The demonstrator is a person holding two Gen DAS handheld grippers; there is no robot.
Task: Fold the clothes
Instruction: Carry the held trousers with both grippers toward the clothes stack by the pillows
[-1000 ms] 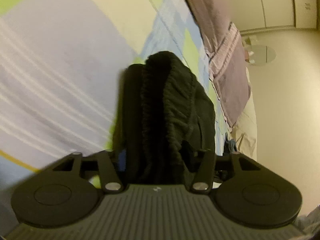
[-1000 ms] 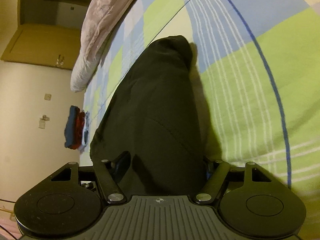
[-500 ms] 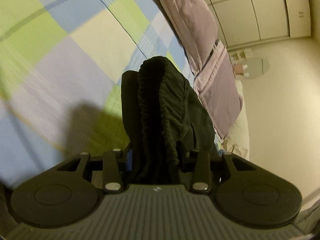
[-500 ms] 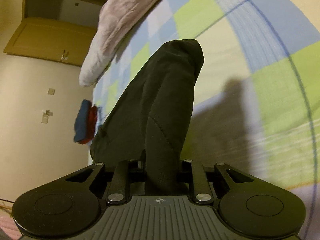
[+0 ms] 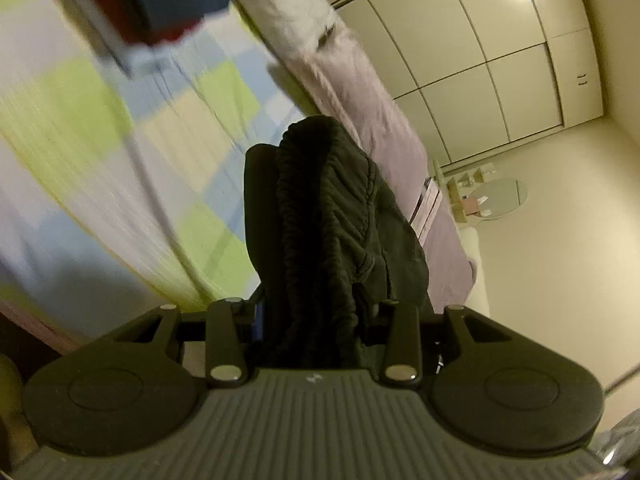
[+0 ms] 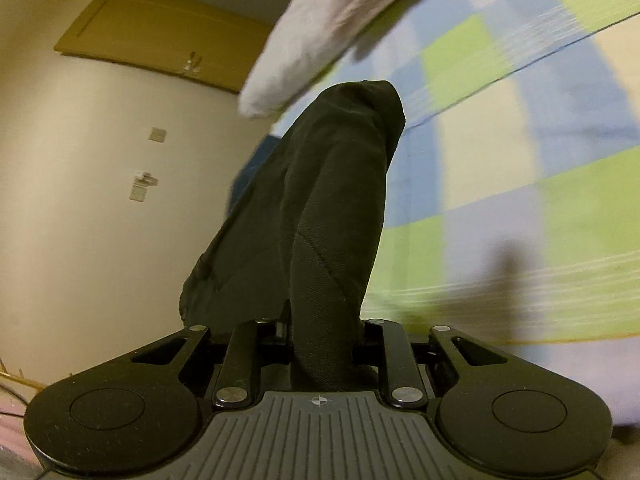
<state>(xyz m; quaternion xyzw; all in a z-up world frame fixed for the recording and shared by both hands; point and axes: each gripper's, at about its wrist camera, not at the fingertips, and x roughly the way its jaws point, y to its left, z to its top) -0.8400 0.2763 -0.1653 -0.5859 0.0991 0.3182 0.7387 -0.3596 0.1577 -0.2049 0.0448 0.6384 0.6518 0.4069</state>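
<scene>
Gripping 1 bunched black garment (image 5: 332,216) between them, the left gripper (image 5: 320,312) and right gripper (image 6: 324,332) have swung it up off the checked bedsheet (image 5: 100,128) toward the folded stack (image 5: 160,4), suggesting folding is finished.

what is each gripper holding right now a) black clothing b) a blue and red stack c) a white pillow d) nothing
a, bunched black clothing sits clamped between the fingers of the left gripper, and black clothing is likewise pinched in the right gripper.
</scene>
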